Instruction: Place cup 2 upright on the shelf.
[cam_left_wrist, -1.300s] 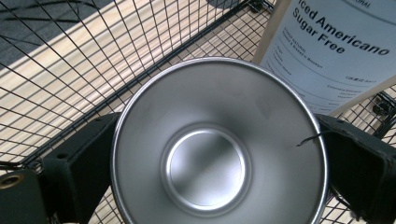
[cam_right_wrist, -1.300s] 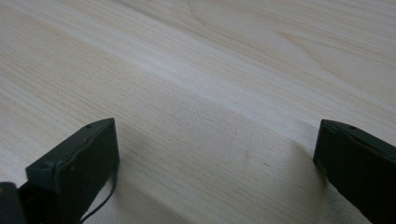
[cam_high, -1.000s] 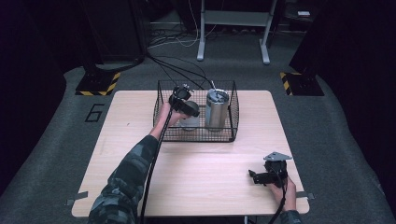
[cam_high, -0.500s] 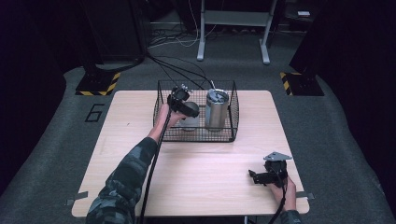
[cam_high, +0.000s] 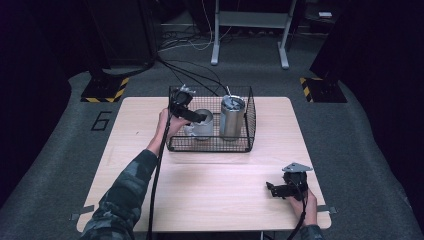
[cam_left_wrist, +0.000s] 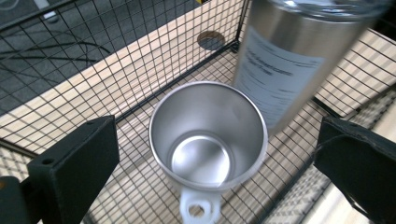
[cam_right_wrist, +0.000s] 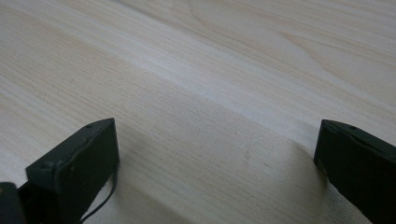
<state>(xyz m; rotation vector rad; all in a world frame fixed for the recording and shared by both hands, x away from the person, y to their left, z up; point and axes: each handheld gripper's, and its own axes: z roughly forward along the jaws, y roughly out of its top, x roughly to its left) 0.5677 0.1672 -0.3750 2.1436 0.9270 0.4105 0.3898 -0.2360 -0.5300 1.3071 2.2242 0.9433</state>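
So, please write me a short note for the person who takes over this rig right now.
Left claw: open, hovering above the steel mug, jaws on either side, not touching.
Right claw: open, idle low over bare table.
Mug stands upright and empty in the wire basket, handle toward the claw, close beside the tall tumbler.
Done: approach. Left: probably lower, grip the mug, lift it without knocking the tumbler.

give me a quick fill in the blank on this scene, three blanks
1. The steel mug and the tall tumbler stand inside a wire ____.
2. The left gripper hovers over the mug with its jaws ____.
3. The right gripper rests low over the bare wooden ____.

Missing words: basket; open; table
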